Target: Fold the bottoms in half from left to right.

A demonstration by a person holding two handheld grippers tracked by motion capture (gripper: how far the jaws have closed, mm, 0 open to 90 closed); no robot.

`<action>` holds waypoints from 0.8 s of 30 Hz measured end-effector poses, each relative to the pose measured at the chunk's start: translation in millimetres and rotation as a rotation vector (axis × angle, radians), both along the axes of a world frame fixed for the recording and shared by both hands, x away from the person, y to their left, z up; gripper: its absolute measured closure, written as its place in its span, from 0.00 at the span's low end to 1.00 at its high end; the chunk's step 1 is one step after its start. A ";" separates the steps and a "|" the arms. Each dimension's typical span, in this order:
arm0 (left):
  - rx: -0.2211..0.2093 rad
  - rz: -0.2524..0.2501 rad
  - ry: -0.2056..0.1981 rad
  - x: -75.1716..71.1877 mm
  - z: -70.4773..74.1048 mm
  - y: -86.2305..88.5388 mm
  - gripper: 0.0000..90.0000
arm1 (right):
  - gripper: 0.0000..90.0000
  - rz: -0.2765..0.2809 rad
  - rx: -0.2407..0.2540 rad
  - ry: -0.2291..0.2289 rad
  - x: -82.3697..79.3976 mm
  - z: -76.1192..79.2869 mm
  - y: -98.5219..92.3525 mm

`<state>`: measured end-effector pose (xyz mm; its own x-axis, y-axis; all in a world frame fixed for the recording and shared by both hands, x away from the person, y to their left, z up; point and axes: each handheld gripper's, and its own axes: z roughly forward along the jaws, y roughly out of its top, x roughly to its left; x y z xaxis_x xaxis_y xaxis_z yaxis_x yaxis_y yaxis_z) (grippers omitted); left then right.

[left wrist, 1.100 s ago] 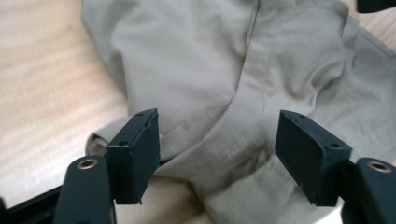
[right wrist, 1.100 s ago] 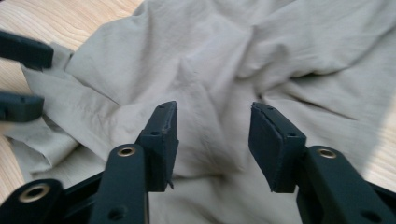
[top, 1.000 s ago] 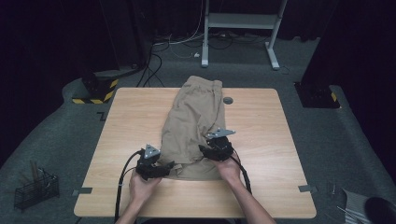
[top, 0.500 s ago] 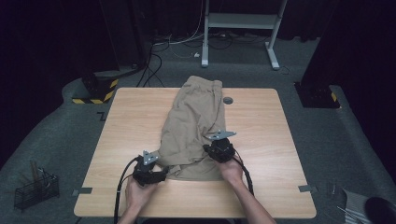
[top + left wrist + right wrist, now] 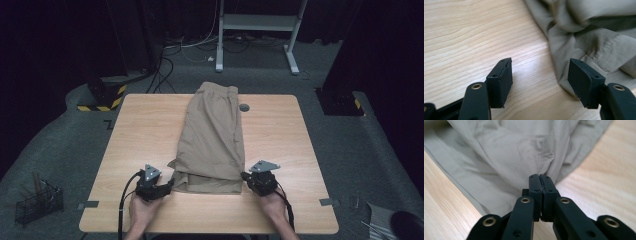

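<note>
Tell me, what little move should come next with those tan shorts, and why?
Probably the left claw should ease forward and close on the near hem of the shorts. The right claw is already pinched shut on the cloth at its corner, while the left one's jaws have been closing but stand apart, with cloth just at one pad.
</note>
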<state>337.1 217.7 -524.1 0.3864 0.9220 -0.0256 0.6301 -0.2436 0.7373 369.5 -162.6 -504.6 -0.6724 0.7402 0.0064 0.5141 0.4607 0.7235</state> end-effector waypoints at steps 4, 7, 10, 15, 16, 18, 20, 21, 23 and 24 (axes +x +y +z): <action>-0.057 -0.021 0.014 -0.9 5.8 1.3 0.40 | 0.75 -0.030 0.035 -0.008 -1.1 3.4 0.8; -0.062 -0.055 0.004 -0.1 10.3 -6.8 0.40 | 0.69 -0.030 0.065 -0.022 3.3 13.1 8.4; -0.062 -0.075 0.018 9.9 10.6 -14.7 0.41 | 0.68 -0.017 0.074 -0.033 11.6 19.4 20.5; 0.021 -0.096 0.039 25.0 6.6 -22.8 0.64 | 0.82 -0.035 0.048 0.009 33.4 9.4 33.5; 0.023 -0.102 0.043 25.3 7.4 -22.5 0.71 | 0.88 -0.032 0.037 0.002 34.7 7.1 33.9; 0.036 -0.119 0.057 22.8 9.1 -19.9 0.84 | 0.99 -0.027 0.044 0.014 32.4 5.3 32.1; 0.034 -0.133 0.066 19.0 10.1 -15.8 0.94 | 1.00 -0.010 0.046 0.004 27.4 6.6 28.0; 0.029 -0.134 0.070 17.3 10.3 -13.4 0.97 | 1.00 0.002 0.043 -0.009 22.5 8.5 23.8; 0.011 -0.138 0.079 14.7 10.7 -8.5 0.98 | 1.00 0.008 0.034 -0.023 13.9 11.0 15.3; -0.004 -0.141 0.082 12.2 11.0 -5.6 0.98 | 1.00 0.008 0.035 -0.029 11.0 11.6 11.4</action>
<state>349.4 212.1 -513.1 0.5081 0.8588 -0.0656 0.6481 -0.3311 0.6859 380.4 -151.2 -493.0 -0.6785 0.7345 0.0126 0.4893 0.4390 0.7535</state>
